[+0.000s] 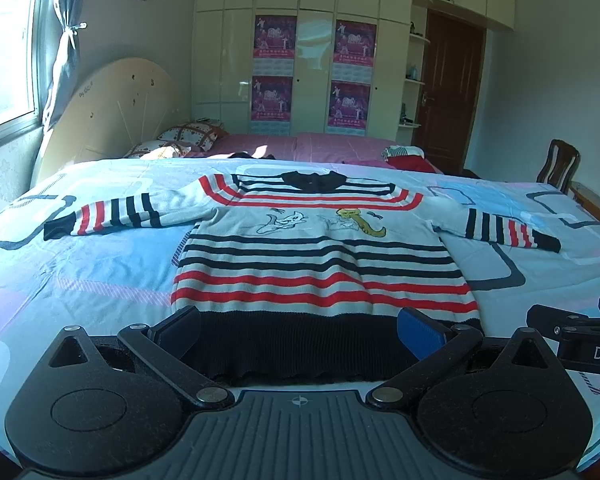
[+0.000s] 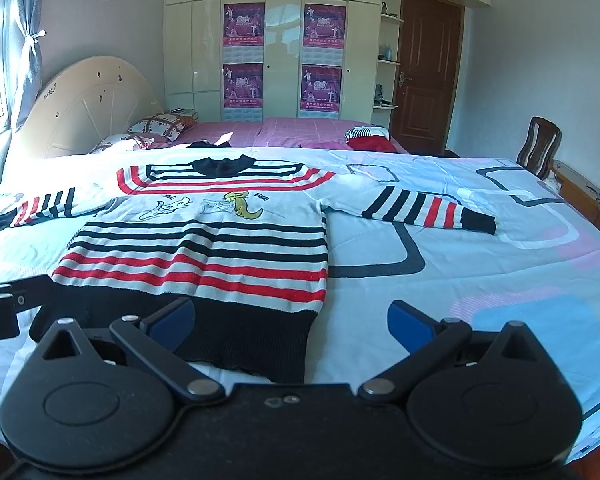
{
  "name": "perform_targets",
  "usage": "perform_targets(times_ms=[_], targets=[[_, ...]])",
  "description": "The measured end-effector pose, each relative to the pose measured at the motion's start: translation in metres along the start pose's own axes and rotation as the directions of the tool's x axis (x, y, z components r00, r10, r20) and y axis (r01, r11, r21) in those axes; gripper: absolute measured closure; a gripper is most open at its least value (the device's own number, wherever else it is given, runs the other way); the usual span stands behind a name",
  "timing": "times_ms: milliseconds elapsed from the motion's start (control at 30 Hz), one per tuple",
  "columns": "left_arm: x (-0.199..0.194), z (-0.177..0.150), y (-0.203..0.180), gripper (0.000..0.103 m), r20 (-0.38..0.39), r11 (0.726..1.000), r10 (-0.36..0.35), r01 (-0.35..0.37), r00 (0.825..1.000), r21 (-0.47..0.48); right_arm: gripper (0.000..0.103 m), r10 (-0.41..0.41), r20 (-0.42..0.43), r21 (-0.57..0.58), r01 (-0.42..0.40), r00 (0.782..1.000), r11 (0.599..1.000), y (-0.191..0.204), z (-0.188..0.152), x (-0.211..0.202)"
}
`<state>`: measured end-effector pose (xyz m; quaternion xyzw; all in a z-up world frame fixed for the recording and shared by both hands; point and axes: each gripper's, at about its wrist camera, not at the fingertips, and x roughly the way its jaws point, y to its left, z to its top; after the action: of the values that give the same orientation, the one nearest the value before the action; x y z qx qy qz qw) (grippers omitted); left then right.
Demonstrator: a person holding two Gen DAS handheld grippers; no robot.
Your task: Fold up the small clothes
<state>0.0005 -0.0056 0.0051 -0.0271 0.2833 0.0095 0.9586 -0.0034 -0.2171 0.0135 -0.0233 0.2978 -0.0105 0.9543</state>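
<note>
A small striped sweater (image 1: pixel 320 256), white with red and black bands, a black hem and cartoon figures on the chest, lies flat on the bed with both sleeves spread out. My left gripper (image 1: pixel 300 330) hovers open over the middle of the black hem. In the right wrist view the same sweater (image 2: pixel 204 248) lies left of centre, and my right gripper (image 2: pixel 292 320) stands open above its hem's right corner and the bare sheet. Neither gripper holds anything. Part of the right gripper (image 1: pixel 572 332) shows at the left view's right edge.
The bed sheet (image 2: pixel 480 280) is light blue with pink and grey shapes. Beyond it a pink bed (image 1: pixel 320 144) carries pillows and a heap of red and striped clothes (image 1: pixel 406 156). A wooden chair (image 2: pixel 540 144) stands at the far right, a wardrobe and door behind.
</note>
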Motion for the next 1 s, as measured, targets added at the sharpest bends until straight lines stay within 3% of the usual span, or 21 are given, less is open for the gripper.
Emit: perform_targets(times_ms=[1000], targets=[[0.0016,-0.0007,-0.0025,0.0,0.0,1.0,0.011,-0.011,1.0,0.008,0.0,0.0,0.007,-0.002,0.0,1.0,1.0,0.0031,0.0016,0.0009]])
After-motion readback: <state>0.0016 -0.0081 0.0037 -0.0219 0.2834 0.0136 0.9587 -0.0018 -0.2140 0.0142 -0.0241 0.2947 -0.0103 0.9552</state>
